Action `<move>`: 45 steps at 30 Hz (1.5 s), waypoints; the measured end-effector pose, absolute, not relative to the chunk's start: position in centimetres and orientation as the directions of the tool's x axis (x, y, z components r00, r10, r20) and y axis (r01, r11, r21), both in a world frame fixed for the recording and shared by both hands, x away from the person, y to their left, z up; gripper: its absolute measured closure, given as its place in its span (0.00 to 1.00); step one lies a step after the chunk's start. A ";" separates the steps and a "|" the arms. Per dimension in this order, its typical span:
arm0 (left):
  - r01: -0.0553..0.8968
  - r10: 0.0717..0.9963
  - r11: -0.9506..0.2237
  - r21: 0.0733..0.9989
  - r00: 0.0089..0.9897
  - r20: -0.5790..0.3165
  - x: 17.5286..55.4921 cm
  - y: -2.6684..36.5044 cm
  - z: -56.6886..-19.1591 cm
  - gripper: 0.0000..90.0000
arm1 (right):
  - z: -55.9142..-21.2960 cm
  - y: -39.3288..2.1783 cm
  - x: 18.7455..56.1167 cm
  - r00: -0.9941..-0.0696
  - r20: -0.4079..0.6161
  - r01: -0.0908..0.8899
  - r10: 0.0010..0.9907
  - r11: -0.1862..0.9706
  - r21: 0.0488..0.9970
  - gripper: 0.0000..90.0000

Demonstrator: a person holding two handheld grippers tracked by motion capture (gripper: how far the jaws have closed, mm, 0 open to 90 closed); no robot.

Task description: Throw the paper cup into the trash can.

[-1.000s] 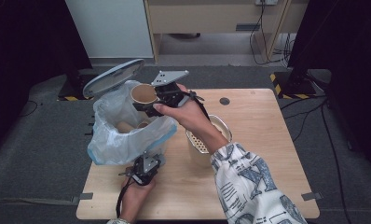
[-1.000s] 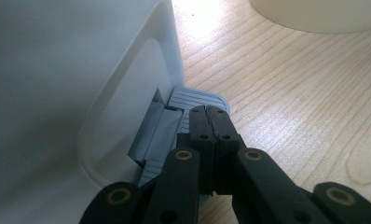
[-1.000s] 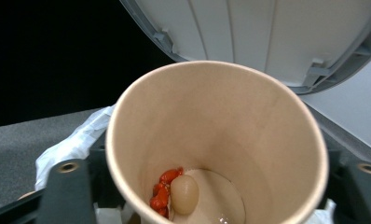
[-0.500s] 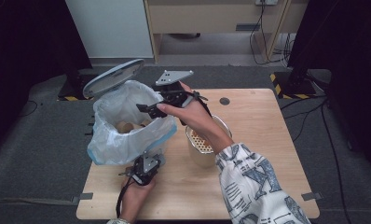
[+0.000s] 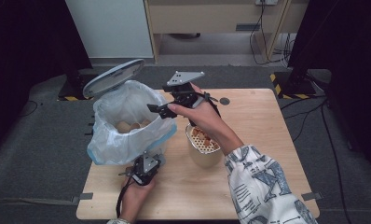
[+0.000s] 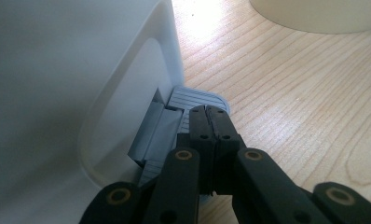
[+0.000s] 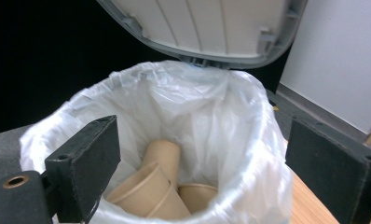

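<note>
Cups (image 7: 155, 189) lie in the bin (image 5: 127, 122), brown paper ones heaped at the bottom of its white liner (image 7: 249, 154), under the raised lid (image 5: 113, 76). Right gripper (image 5: 162, 111) hangs over the bin's right rim, its jaws just spread wide with nothing between them. Left gripper (image 5: 144, 169), at the near side of the bin, has its jaws pressed together, tips down on the grey pedal (image 6: 193, 100) at the bin's foot. Just right of the bin stands a beige basket (image 5: 202, 147) on the table (image 5: 267, 140).
</note>
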State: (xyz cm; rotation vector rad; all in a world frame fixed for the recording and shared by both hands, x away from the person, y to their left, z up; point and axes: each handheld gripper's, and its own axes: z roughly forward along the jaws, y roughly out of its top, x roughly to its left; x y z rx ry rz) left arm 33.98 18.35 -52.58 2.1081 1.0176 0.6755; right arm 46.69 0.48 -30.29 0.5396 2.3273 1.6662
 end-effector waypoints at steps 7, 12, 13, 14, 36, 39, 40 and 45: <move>0.456 0.816 -0.454 0.765 0.558 0.152 34.0 18.4 -52.6 0.99 | -30.9 -1.1 46.9 -0.893 0.035 0.179 0.448 0.284 0.942 0.11; 0.456 0.816 -0.454 0.765 0.558 0.152 34.0 18.4 -52.6 0.99 | -31.2 -2.3 47.1 -0.882 0.042 0.193 0.470 0.277 0.941 0.11; 0.456 0.816 -0.454 0.765 0.558 0.152 34.0 18.4 -52.6 0.99 | -31.2 -2.3 47.1 -0.882 0.042 0.193 0.470 0.277 0.941 0.11; 0.456 0.816 -0.456 0.765 0.558 0.153 34.0 18.4 -52.6 0.99 | -31.2 -2.5 47.1 -0.881 0.039 0.191 0.471 0.279 0.941 0.11; 0.456 0.816 -0.455 0.765 0.558 0.152 34.0 18.4 -52.6 0.99 | -31.5 -6.1 47.2 -0.856 0.036 0.204 0.516 0.272 0.941 0.12; 0.456 0.816 -0.455 0.765 0.558 0.152 34.0 18.4 -52.6 0.99 | -31.6 -6.6 47.3 -0.850 0.034 0.206 0.525 0.272 0.940 0.12; 0.456 0.816 -0.455 0.765 0.558 0.152 34.0 18.4 -52.6 0.99 | -31.7 -7.1 47.3 -0.845 0.033 0.208 0.533 0.271 0.940 0.12; 0.456 0.816 -0.455 0.765 0.558 0.153 34.0 18.4 -52.6 0.99 | -31.9 -7.9 47.4 -0.835 0.029 0.215 0.550 0.277 0.937 0.12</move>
